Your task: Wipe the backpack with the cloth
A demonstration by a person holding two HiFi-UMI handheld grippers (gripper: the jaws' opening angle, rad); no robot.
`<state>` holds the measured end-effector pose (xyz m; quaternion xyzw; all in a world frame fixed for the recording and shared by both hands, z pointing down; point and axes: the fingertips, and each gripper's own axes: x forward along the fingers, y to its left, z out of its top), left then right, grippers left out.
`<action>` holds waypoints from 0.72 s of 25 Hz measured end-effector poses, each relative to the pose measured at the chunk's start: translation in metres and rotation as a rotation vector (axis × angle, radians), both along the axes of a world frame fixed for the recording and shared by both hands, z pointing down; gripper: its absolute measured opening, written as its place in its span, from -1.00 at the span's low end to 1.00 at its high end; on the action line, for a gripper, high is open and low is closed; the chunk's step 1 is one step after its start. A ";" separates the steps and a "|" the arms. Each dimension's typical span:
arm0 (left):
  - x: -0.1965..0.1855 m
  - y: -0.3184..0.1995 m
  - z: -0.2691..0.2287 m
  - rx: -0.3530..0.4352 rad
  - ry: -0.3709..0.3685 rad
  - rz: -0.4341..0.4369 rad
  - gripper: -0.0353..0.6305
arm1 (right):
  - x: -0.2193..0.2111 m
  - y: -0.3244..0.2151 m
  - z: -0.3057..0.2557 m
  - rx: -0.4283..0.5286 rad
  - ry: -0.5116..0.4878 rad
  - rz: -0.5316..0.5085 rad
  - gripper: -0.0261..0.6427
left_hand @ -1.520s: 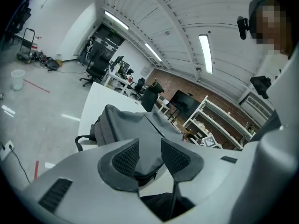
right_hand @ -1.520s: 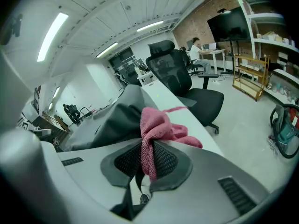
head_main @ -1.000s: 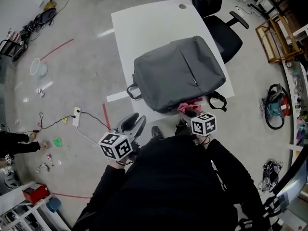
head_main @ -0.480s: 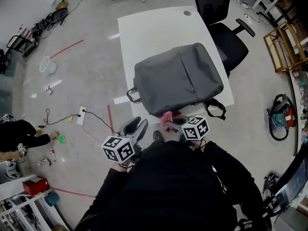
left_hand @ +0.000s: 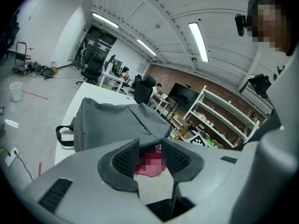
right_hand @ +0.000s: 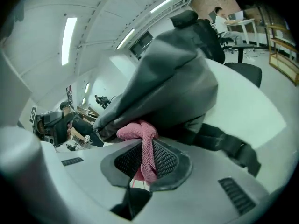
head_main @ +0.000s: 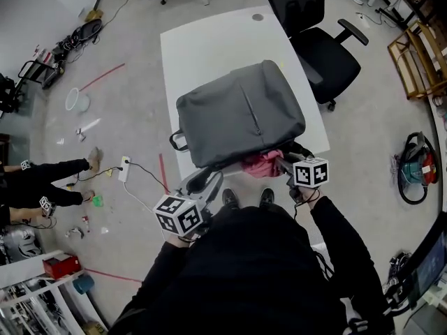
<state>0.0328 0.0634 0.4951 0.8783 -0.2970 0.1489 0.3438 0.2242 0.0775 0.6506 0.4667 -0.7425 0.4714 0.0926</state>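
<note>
– Between the jaws of the right gripper (right_hand: 147,146), what's caught?

– Cloth (right_hand: 138,132). It's pink, with one fold pinched between the ribbed pads and the jaws nearly together. The bunched rest sits at the near edge of the backpack (right_hand: 168,73), which lies flat on the near half of the tabletop (head_main: 209,47).

– And the left gripper (left_hand: 149,147)?

– Its jaws are a narrow way apart with nothing between them. It hangs off the tabletop's near edge, short of the backpack. The pink seen through its gap is the cloth, farther off.

– What could go wrong from here?

– I'd guess the grip is the weak point. Only a thin fold is held, so dragging it over the fabric could pull it free, or roll it into a rope that wipes little. Nothing pins the backpack either, so a firm push might slide it toward the far edge. The strap (right_hand: 224,141) beside the cloth could also snag the jaws.

– Anything you can't make out?

– I can't tell whether the cloth presses on the backpack or only lies against it. In the head view the person's body covers the near edge. A mosaic patch blurs the cloth in the left gripper view. I can't make out any dirt on the backpack either.
</note>
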 end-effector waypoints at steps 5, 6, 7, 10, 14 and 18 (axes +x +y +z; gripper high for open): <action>0.025 0.018 0.005 -0.025 -0.010 -0.034 -0.41 | 0.114 -0.020 -0.011 0.036 0.013 0.187 -0.76; 0.029 0.022 0.007 -0.030 -0.015 -0.041 -0.41 | 0.134 -0.025 -0.016 0.053 0.015 0.221 -0.76; 0.031 0.026 0.008 -0.034 -0.021 -0.050 -0.41 | 0.151 -0.030 -0.021 0.071 0.015 0.249 -0.76; 0.028 0.034 0.010 -0.047 -0.040 -0.073 -0.41 | 0.184 -0.044 -0.036 0.129 0.017 0.304 -0.76; 0.011 0.040 0.015 -0.059 -0.053 -0.107 -0.41 | 0.199 -0.055 -0.038 0.167 0.017 0.390 -0.76; 0.003 0.042 0.017 -0.057 -0.044 -0.119 -0.41 | 0.191 -0.055 -0.013 0.099 -0.001 0.439 -0.76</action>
